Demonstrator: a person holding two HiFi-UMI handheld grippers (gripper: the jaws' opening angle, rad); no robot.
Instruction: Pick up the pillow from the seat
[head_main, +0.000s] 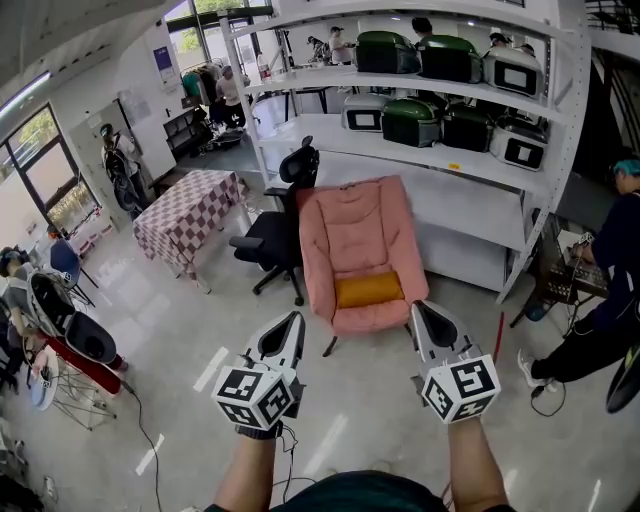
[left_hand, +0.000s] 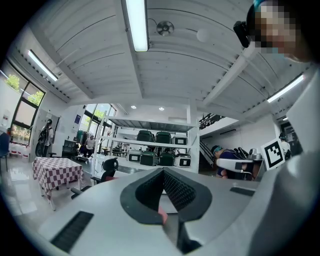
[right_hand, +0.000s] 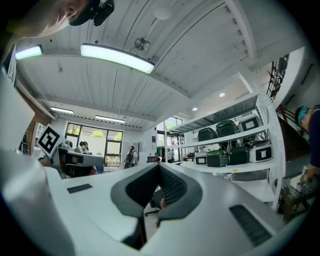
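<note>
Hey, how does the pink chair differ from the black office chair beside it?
The pink chair is wide and softly padded; the black office chair is slimmer, with armrests and a headrest. The pink chair faces the camera with a yellow pillow on its seat; the black office chair is turned leftward. Both stand on the floor before the white shelving.

Bare floor (head_main: 370, 400) runs from the left gripper (head_main: 292, 318) and right gripper (head_main: 420, 308) to the pink chair (head_main: 355, 235), leaving its front open. The pillow (head_main: 368, 290) on the seat lies uncovered. An office chair (head_main: 278, 238) crowds the pink chair's left side. Shelves (head_main: 420, 160) block the back. A person (head_main: 600, 290) crouches well to the right.
</note>
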